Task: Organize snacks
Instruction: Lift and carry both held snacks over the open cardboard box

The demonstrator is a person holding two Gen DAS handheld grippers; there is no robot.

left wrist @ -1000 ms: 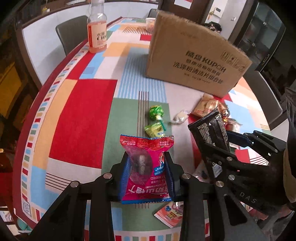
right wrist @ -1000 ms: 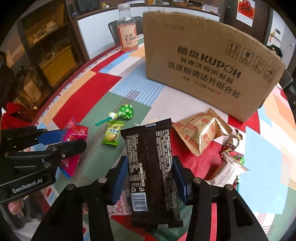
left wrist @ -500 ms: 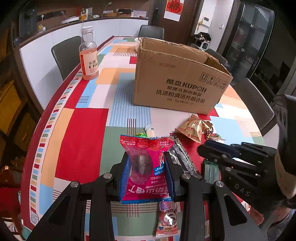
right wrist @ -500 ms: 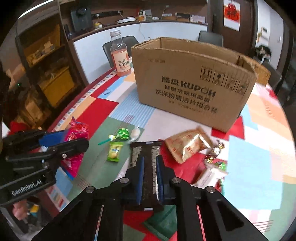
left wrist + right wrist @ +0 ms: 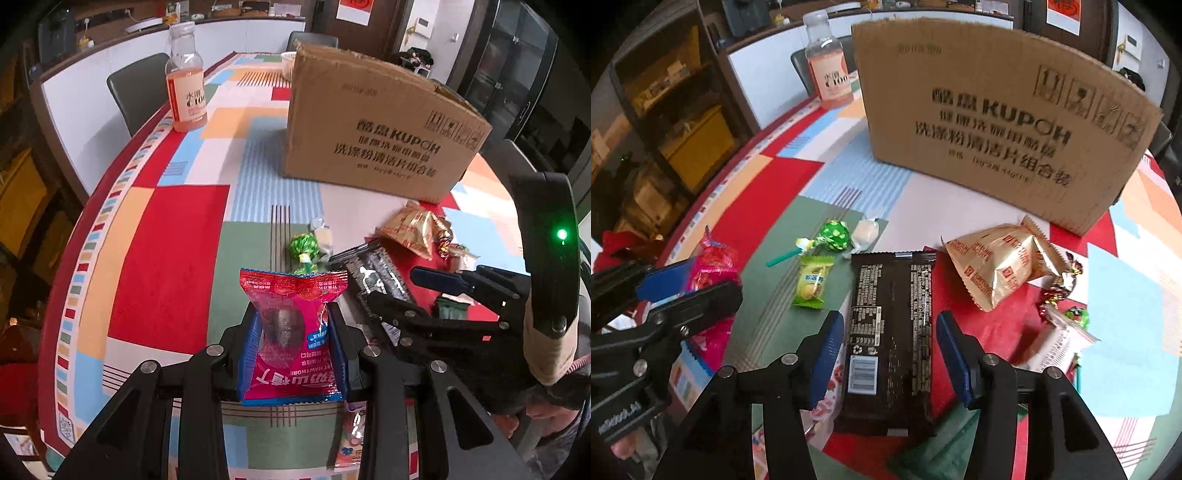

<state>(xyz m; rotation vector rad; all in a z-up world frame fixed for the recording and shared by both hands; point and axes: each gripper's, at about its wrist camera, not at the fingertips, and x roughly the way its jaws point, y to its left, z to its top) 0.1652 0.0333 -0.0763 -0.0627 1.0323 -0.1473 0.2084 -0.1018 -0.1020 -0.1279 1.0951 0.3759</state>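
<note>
Black claw (image 5: 890,343), blue pads (image 5: 827,354), silver screws.

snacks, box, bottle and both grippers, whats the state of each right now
left gripper: shut on pink snack packet
pink snack packet: held upright, off the table
right gripper: open, fingers either side of black snack bar
black snack bar: lying flat, ungripped
brown cardboard box: upright; top not visible
orange drink bottle: upright, partly full
gold snack bag: lying sealed
green lollipop: lying wrapped
</note>
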